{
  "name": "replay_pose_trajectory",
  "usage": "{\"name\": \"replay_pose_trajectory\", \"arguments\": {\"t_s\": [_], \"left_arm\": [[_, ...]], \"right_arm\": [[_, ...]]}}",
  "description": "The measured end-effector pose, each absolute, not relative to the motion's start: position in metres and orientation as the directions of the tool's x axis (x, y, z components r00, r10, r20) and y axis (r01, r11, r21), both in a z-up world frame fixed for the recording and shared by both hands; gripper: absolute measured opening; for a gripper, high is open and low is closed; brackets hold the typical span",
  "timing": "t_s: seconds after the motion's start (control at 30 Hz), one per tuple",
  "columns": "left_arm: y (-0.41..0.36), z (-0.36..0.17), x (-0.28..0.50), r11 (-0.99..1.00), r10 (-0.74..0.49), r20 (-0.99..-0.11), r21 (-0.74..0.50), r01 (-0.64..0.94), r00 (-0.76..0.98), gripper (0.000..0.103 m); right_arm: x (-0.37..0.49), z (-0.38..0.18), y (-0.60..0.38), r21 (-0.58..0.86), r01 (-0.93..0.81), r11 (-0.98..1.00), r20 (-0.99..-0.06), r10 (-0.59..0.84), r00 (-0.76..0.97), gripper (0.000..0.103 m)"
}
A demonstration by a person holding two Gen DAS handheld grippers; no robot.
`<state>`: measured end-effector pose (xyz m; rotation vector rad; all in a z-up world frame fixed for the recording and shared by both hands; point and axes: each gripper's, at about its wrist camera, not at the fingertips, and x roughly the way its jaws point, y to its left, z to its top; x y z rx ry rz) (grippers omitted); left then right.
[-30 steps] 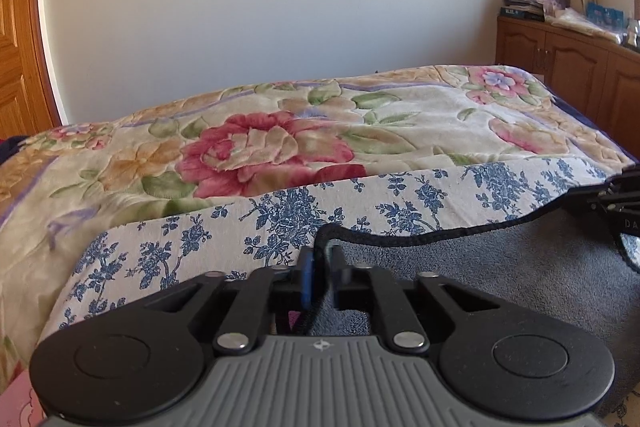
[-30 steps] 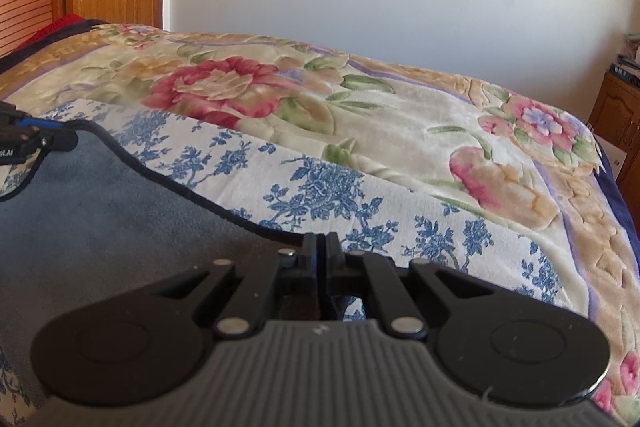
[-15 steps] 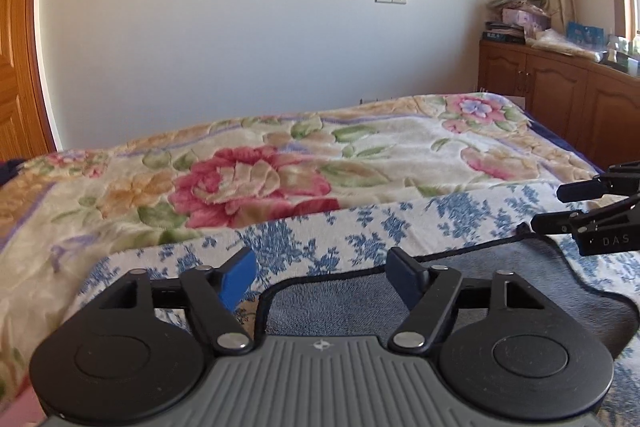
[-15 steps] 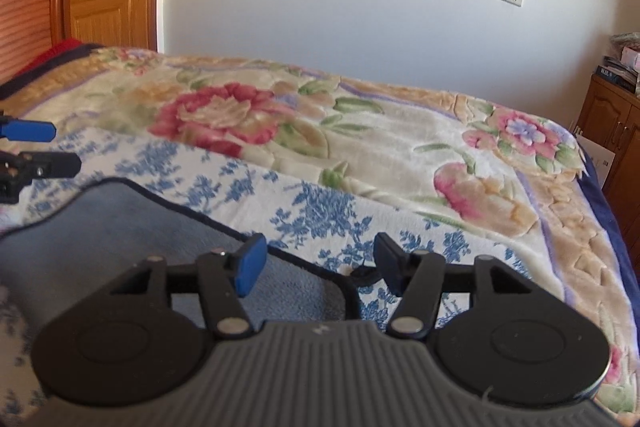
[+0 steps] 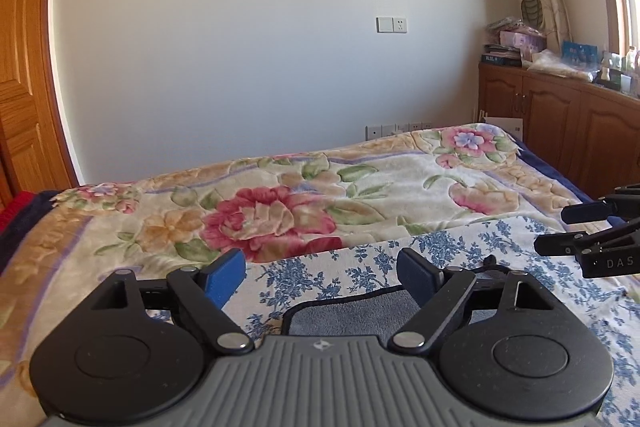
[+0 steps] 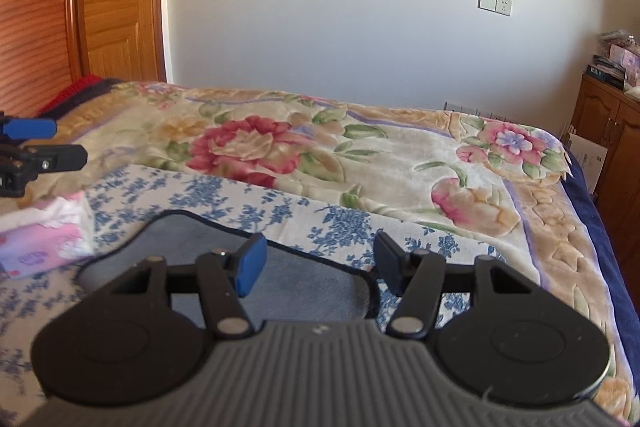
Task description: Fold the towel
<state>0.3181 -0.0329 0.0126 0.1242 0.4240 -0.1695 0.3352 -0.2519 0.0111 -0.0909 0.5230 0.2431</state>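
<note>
Both claws, clamped on the towel (image 6: 304,279) a second ago, are now hovering spread and empty: left claw (image 5: 322,277), right claw (image 6: 318,261). Lying on the bed (image 6: 400,163), the towel is largely hiding behind both claw bodies.

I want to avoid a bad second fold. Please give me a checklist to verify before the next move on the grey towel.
1. Left hand-held gripper open and free of cloth: ok.
2. Right hand-held gripper open and free of cloth: ok.
3. Grey towel lies on the blue floral sheet: ok.
4. Folded edges aligned: cannot tell, the near part is hidden.
5. Tissue pack apart from the towel: ok, but close to its corner.
</note>
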Motion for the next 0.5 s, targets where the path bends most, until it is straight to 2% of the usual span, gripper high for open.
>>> {"name": "replay_pose_trajectory", "arguments": {"t_s": [0.5], "left_arm": [[-0.027,0.061,0.242,0.979,-0.125,-0.390,0.098,0.176,0.912,0.088]], "right_arm": [[0.268,0.057,-0.245,-0.030,-0.259,0.965,-0.468,0.215,0.857,0.060]]}}
